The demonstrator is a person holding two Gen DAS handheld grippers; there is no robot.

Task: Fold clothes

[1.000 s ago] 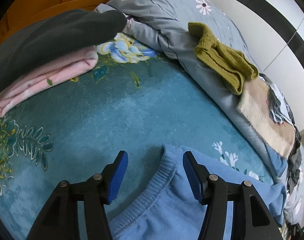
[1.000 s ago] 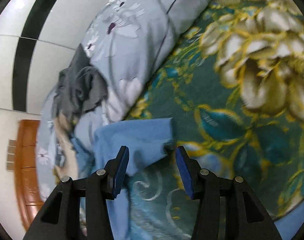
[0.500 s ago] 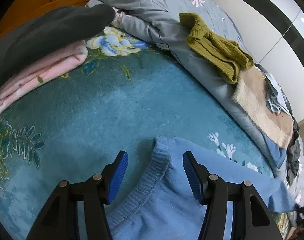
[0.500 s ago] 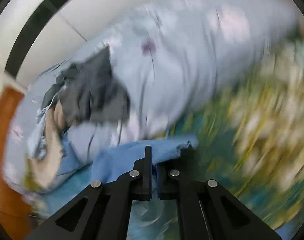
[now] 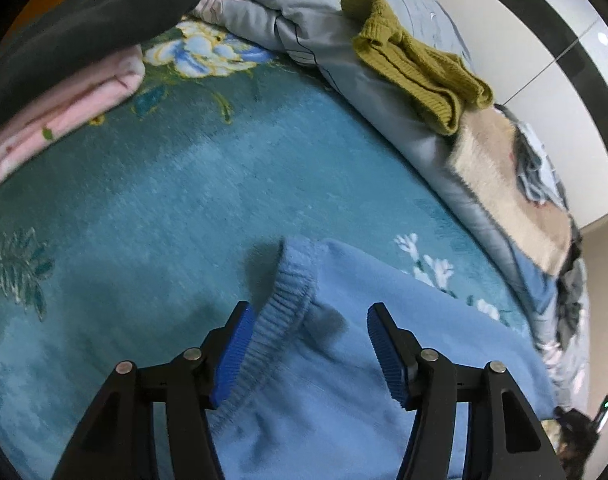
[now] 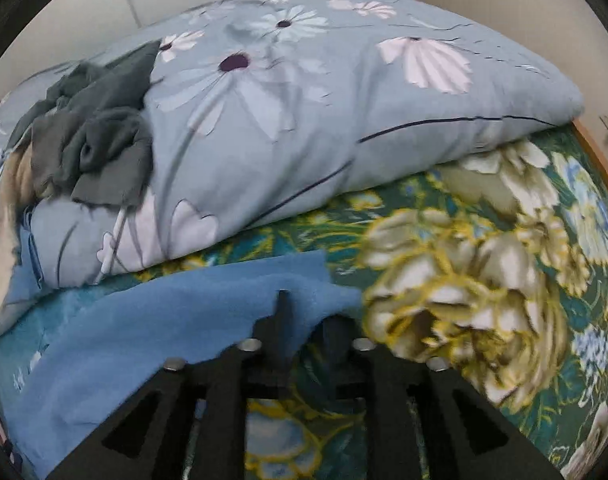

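The blue sweater (image 5: 343,380) lay spread on the teal flowered bed cover (image 5: 152,208), soft and a little rumpled, its ribbed hem (image 5: 288,300) curling up toward my left side. My left gripper (image 5: 307,344) hung over that hem with its blue-padded fingers (image 5: 234,344) wide apart, the ribbed band running between them and lying against the left pad. My right gripper (image 6: 300,320) had its fingers pressed together on a thin edge of the sweater (image 6: 176,312), and the cloth draped away from them to the left, slightly lifted off the cover. Only the left view showed the hem, the folded pink cloth (image 5: 64,108) with a dark garment (image 5: 84,28) on top of it at the far left, and the olive knitted piece (image 5: 419,68) and tan cloth (image 5: 511,196) lying on the grey flowered quilt (image 5: 304,20). Only the right view showed the large cream and yellow blossoms (image 6: 463,288) printed on the cover, the crumpled grey garment (image 6: 100,136) resting on the quilt (image 6: 343,100), and the wooden bed edge (image 6: 595,160) at the right.
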